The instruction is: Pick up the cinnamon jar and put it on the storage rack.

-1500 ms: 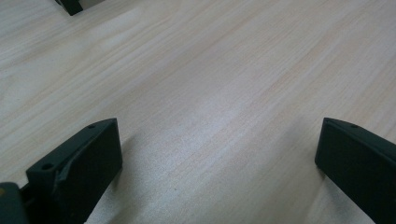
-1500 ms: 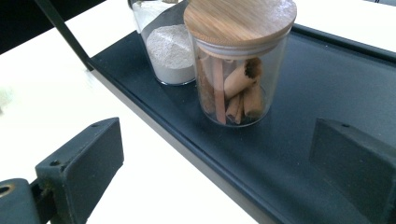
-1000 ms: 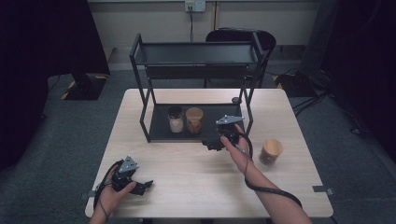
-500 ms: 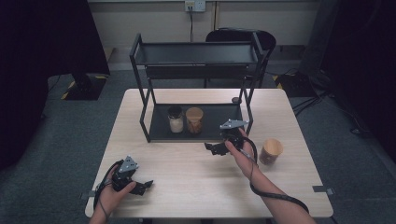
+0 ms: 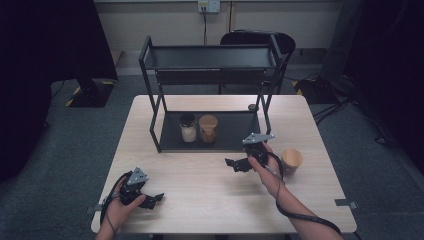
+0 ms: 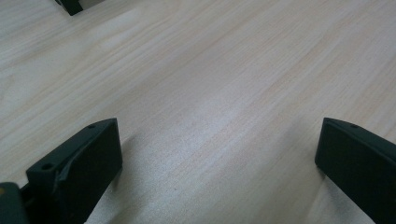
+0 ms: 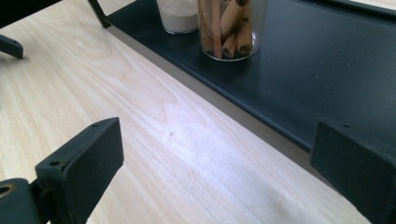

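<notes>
Left hand-held gripper (image 6: pixel 219 154) jaws wide apart over bare wooden table (image 6: pixel 210 70)

Left gripper (image 5: pixel 150 199) sits lower left, jaws wide apart; right gripper (image 5: pixel 235 164) hovers centre-right, jaws spread, empty.

Light wood table (image 5: pixel 210 187) carries a black two-tier rack (image 5: pixel 210 65) at the rear and a tan cup (image 5: pixel 292 160) at right. Rack's lower shelf (image 5: pixel 232 131) holds two jars: white powder jar (image 5: pixel 188 127), cinnamon-stick jar (image 5: pixel 208 129), side by side.
</notes>
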Tool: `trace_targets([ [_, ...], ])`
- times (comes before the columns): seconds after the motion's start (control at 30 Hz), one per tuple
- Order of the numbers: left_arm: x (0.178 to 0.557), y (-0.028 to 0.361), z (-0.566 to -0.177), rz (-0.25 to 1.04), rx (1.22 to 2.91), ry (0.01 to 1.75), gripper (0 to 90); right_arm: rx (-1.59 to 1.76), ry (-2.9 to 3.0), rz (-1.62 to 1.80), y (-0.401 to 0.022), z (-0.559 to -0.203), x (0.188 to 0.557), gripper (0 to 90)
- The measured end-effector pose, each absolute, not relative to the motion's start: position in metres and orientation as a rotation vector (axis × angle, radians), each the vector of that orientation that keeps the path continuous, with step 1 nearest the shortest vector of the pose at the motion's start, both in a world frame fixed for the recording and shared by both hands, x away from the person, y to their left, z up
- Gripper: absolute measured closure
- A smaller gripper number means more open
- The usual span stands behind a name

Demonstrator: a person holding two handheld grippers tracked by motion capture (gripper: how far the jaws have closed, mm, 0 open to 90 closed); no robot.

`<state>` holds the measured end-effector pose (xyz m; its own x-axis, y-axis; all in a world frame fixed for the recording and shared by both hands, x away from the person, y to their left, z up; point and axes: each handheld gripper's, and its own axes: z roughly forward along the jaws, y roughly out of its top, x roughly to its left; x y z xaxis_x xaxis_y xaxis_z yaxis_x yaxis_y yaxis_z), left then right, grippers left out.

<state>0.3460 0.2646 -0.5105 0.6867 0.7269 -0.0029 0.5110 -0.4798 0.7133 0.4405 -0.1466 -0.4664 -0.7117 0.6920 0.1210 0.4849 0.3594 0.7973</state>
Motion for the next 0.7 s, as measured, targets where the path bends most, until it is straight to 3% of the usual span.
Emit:
trace_targets([
  [0.7,0.346,0.265,-0.511,0.392,2.187,0.944,0.2,1.023,2.415,1.267,-0.168,-0.470,0.422,1.9],
])
